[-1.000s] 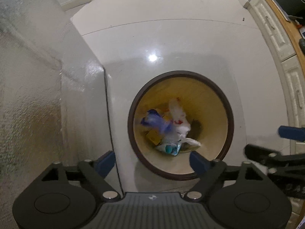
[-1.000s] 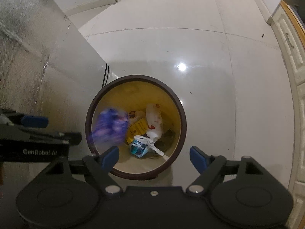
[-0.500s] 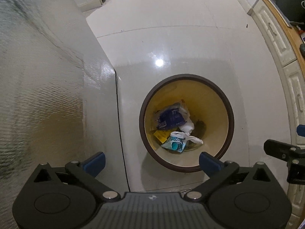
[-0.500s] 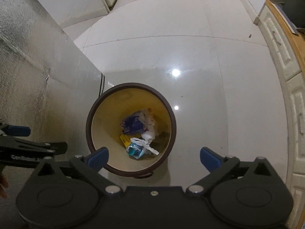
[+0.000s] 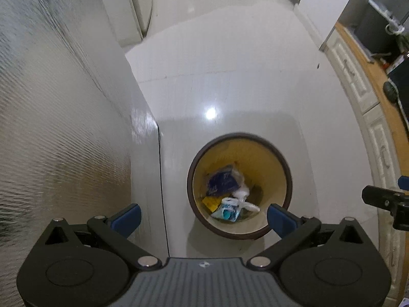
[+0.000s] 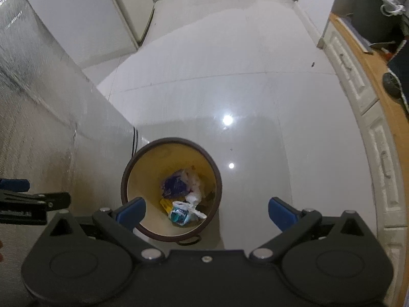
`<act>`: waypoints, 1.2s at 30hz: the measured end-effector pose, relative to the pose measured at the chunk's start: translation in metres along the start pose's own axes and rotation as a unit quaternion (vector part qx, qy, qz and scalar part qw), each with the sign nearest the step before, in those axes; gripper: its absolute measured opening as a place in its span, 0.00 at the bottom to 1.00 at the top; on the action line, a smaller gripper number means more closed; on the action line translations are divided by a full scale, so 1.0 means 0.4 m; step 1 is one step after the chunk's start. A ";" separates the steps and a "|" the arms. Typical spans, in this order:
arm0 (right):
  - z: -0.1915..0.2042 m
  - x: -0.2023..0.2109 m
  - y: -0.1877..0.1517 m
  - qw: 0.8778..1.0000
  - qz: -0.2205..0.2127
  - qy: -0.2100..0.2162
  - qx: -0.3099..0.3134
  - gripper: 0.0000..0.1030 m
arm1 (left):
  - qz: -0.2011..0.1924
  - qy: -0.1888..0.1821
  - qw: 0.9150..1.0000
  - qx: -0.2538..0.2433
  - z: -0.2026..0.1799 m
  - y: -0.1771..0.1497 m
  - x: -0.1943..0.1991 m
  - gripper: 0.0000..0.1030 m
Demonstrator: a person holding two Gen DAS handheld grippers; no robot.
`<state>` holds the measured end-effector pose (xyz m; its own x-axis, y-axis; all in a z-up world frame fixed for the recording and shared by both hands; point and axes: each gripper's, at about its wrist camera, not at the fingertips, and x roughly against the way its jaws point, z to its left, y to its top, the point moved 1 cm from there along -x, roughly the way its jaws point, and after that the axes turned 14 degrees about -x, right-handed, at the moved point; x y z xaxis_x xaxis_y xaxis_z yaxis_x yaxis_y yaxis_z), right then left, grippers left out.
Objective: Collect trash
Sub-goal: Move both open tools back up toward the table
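Observation:
A round bin with a dark brown rim [image 5: 190, 176] [image 6: 124, 179] and a yellow inside stands on the pale floor below both grippers. In it lie a blue-purple packet [image 5: 222, 181] [image 6: 173, 186], a white crumpled bag [image 5: 241, 192] [image 6: 194, 195], a teal and white wrapper [image 5: 227, 211] [image 6: 180, 215] and a yellow scrap [image 5: 210, 203] [image 6: 166, 204]. My left gripper [image 5: 203, 218] hangs high above the bin, open and empty. My right gripper [image 6: 207, 211] is open and empty too, and shows at the right edge of the left wrist view [image 5: 383, 200].
A textured silver panel [image 5: 64, 128] [image 6: 38, 117] rises close on the left of the bin. White cabinet fronts [image 5: 378, 138] [image 6: 375, 140] under a wooden counter run along the right. Glossy floor tiles [image 5: 230, 76] stretch ahead towards a white cabinet [image 6: 115, 7].
The blue-purple packet dropped and came to rest in the bin. Both grippers' jaws spread wider and both rose, so the bin looks smaller and more of the room shows.

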<state>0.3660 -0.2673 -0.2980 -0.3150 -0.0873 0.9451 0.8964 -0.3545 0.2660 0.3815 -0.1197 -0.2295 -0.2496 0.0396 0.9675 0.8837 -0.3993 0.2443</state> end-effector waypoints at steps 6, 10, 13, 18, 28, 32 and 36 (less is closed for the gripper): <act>-0.009 0.105 0.002 0.999 -0.043 0.002 0.001 1.00 | -0.045 0.008 0.999 0.007 -0.003 -0.006 0.106 1.00; -0.010 0.180 0.001 0.997 -0.079 0.002 0.012 1.00 | -0.082 0.029 0.996 0.003 -0.014 -0.014 0.182 1.00; -0.008 0.239 -0.005 0.994 -0.108 0.011 0.015 1.00 | -0.124 0.033 0.992 0.013 -0.016 -0.024 0.255 1.00; 0.012 0.340 -0.019 0.986 -0.162 0.032 0.027 1.00 | -0.191 0.072 0.979 0.012 -0.039 -0.051 0.375 1.00; 0.060 0.507 -0.063 0.963 -0.248 0.092 0.052 1.00 | -0.289 0.096 0.952 0.013 -0.049 -0.153 0.580 1.00; 0.079 0.564 -0.078 0.953 -0.274 0.116 0.061 1.00 | -0.321 0.113 0.940 0.018 -0.043 -0.190 0.662 1.00; 0.110 0.616 -0.096 0.941 -0.300 0.137 0.073 1.00 | -0.348 0.131 0.928 0.028 -0.022 -0.239 0.735 1.00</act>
<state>0.2676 -0.2340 -0.0669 -0.8289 -0.1549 0.5375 0.5583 -0.2869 0.7784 0.2201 -0.0779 0.0312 -0.8485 0.0417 0.5276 0.4906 -0.3119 0.8136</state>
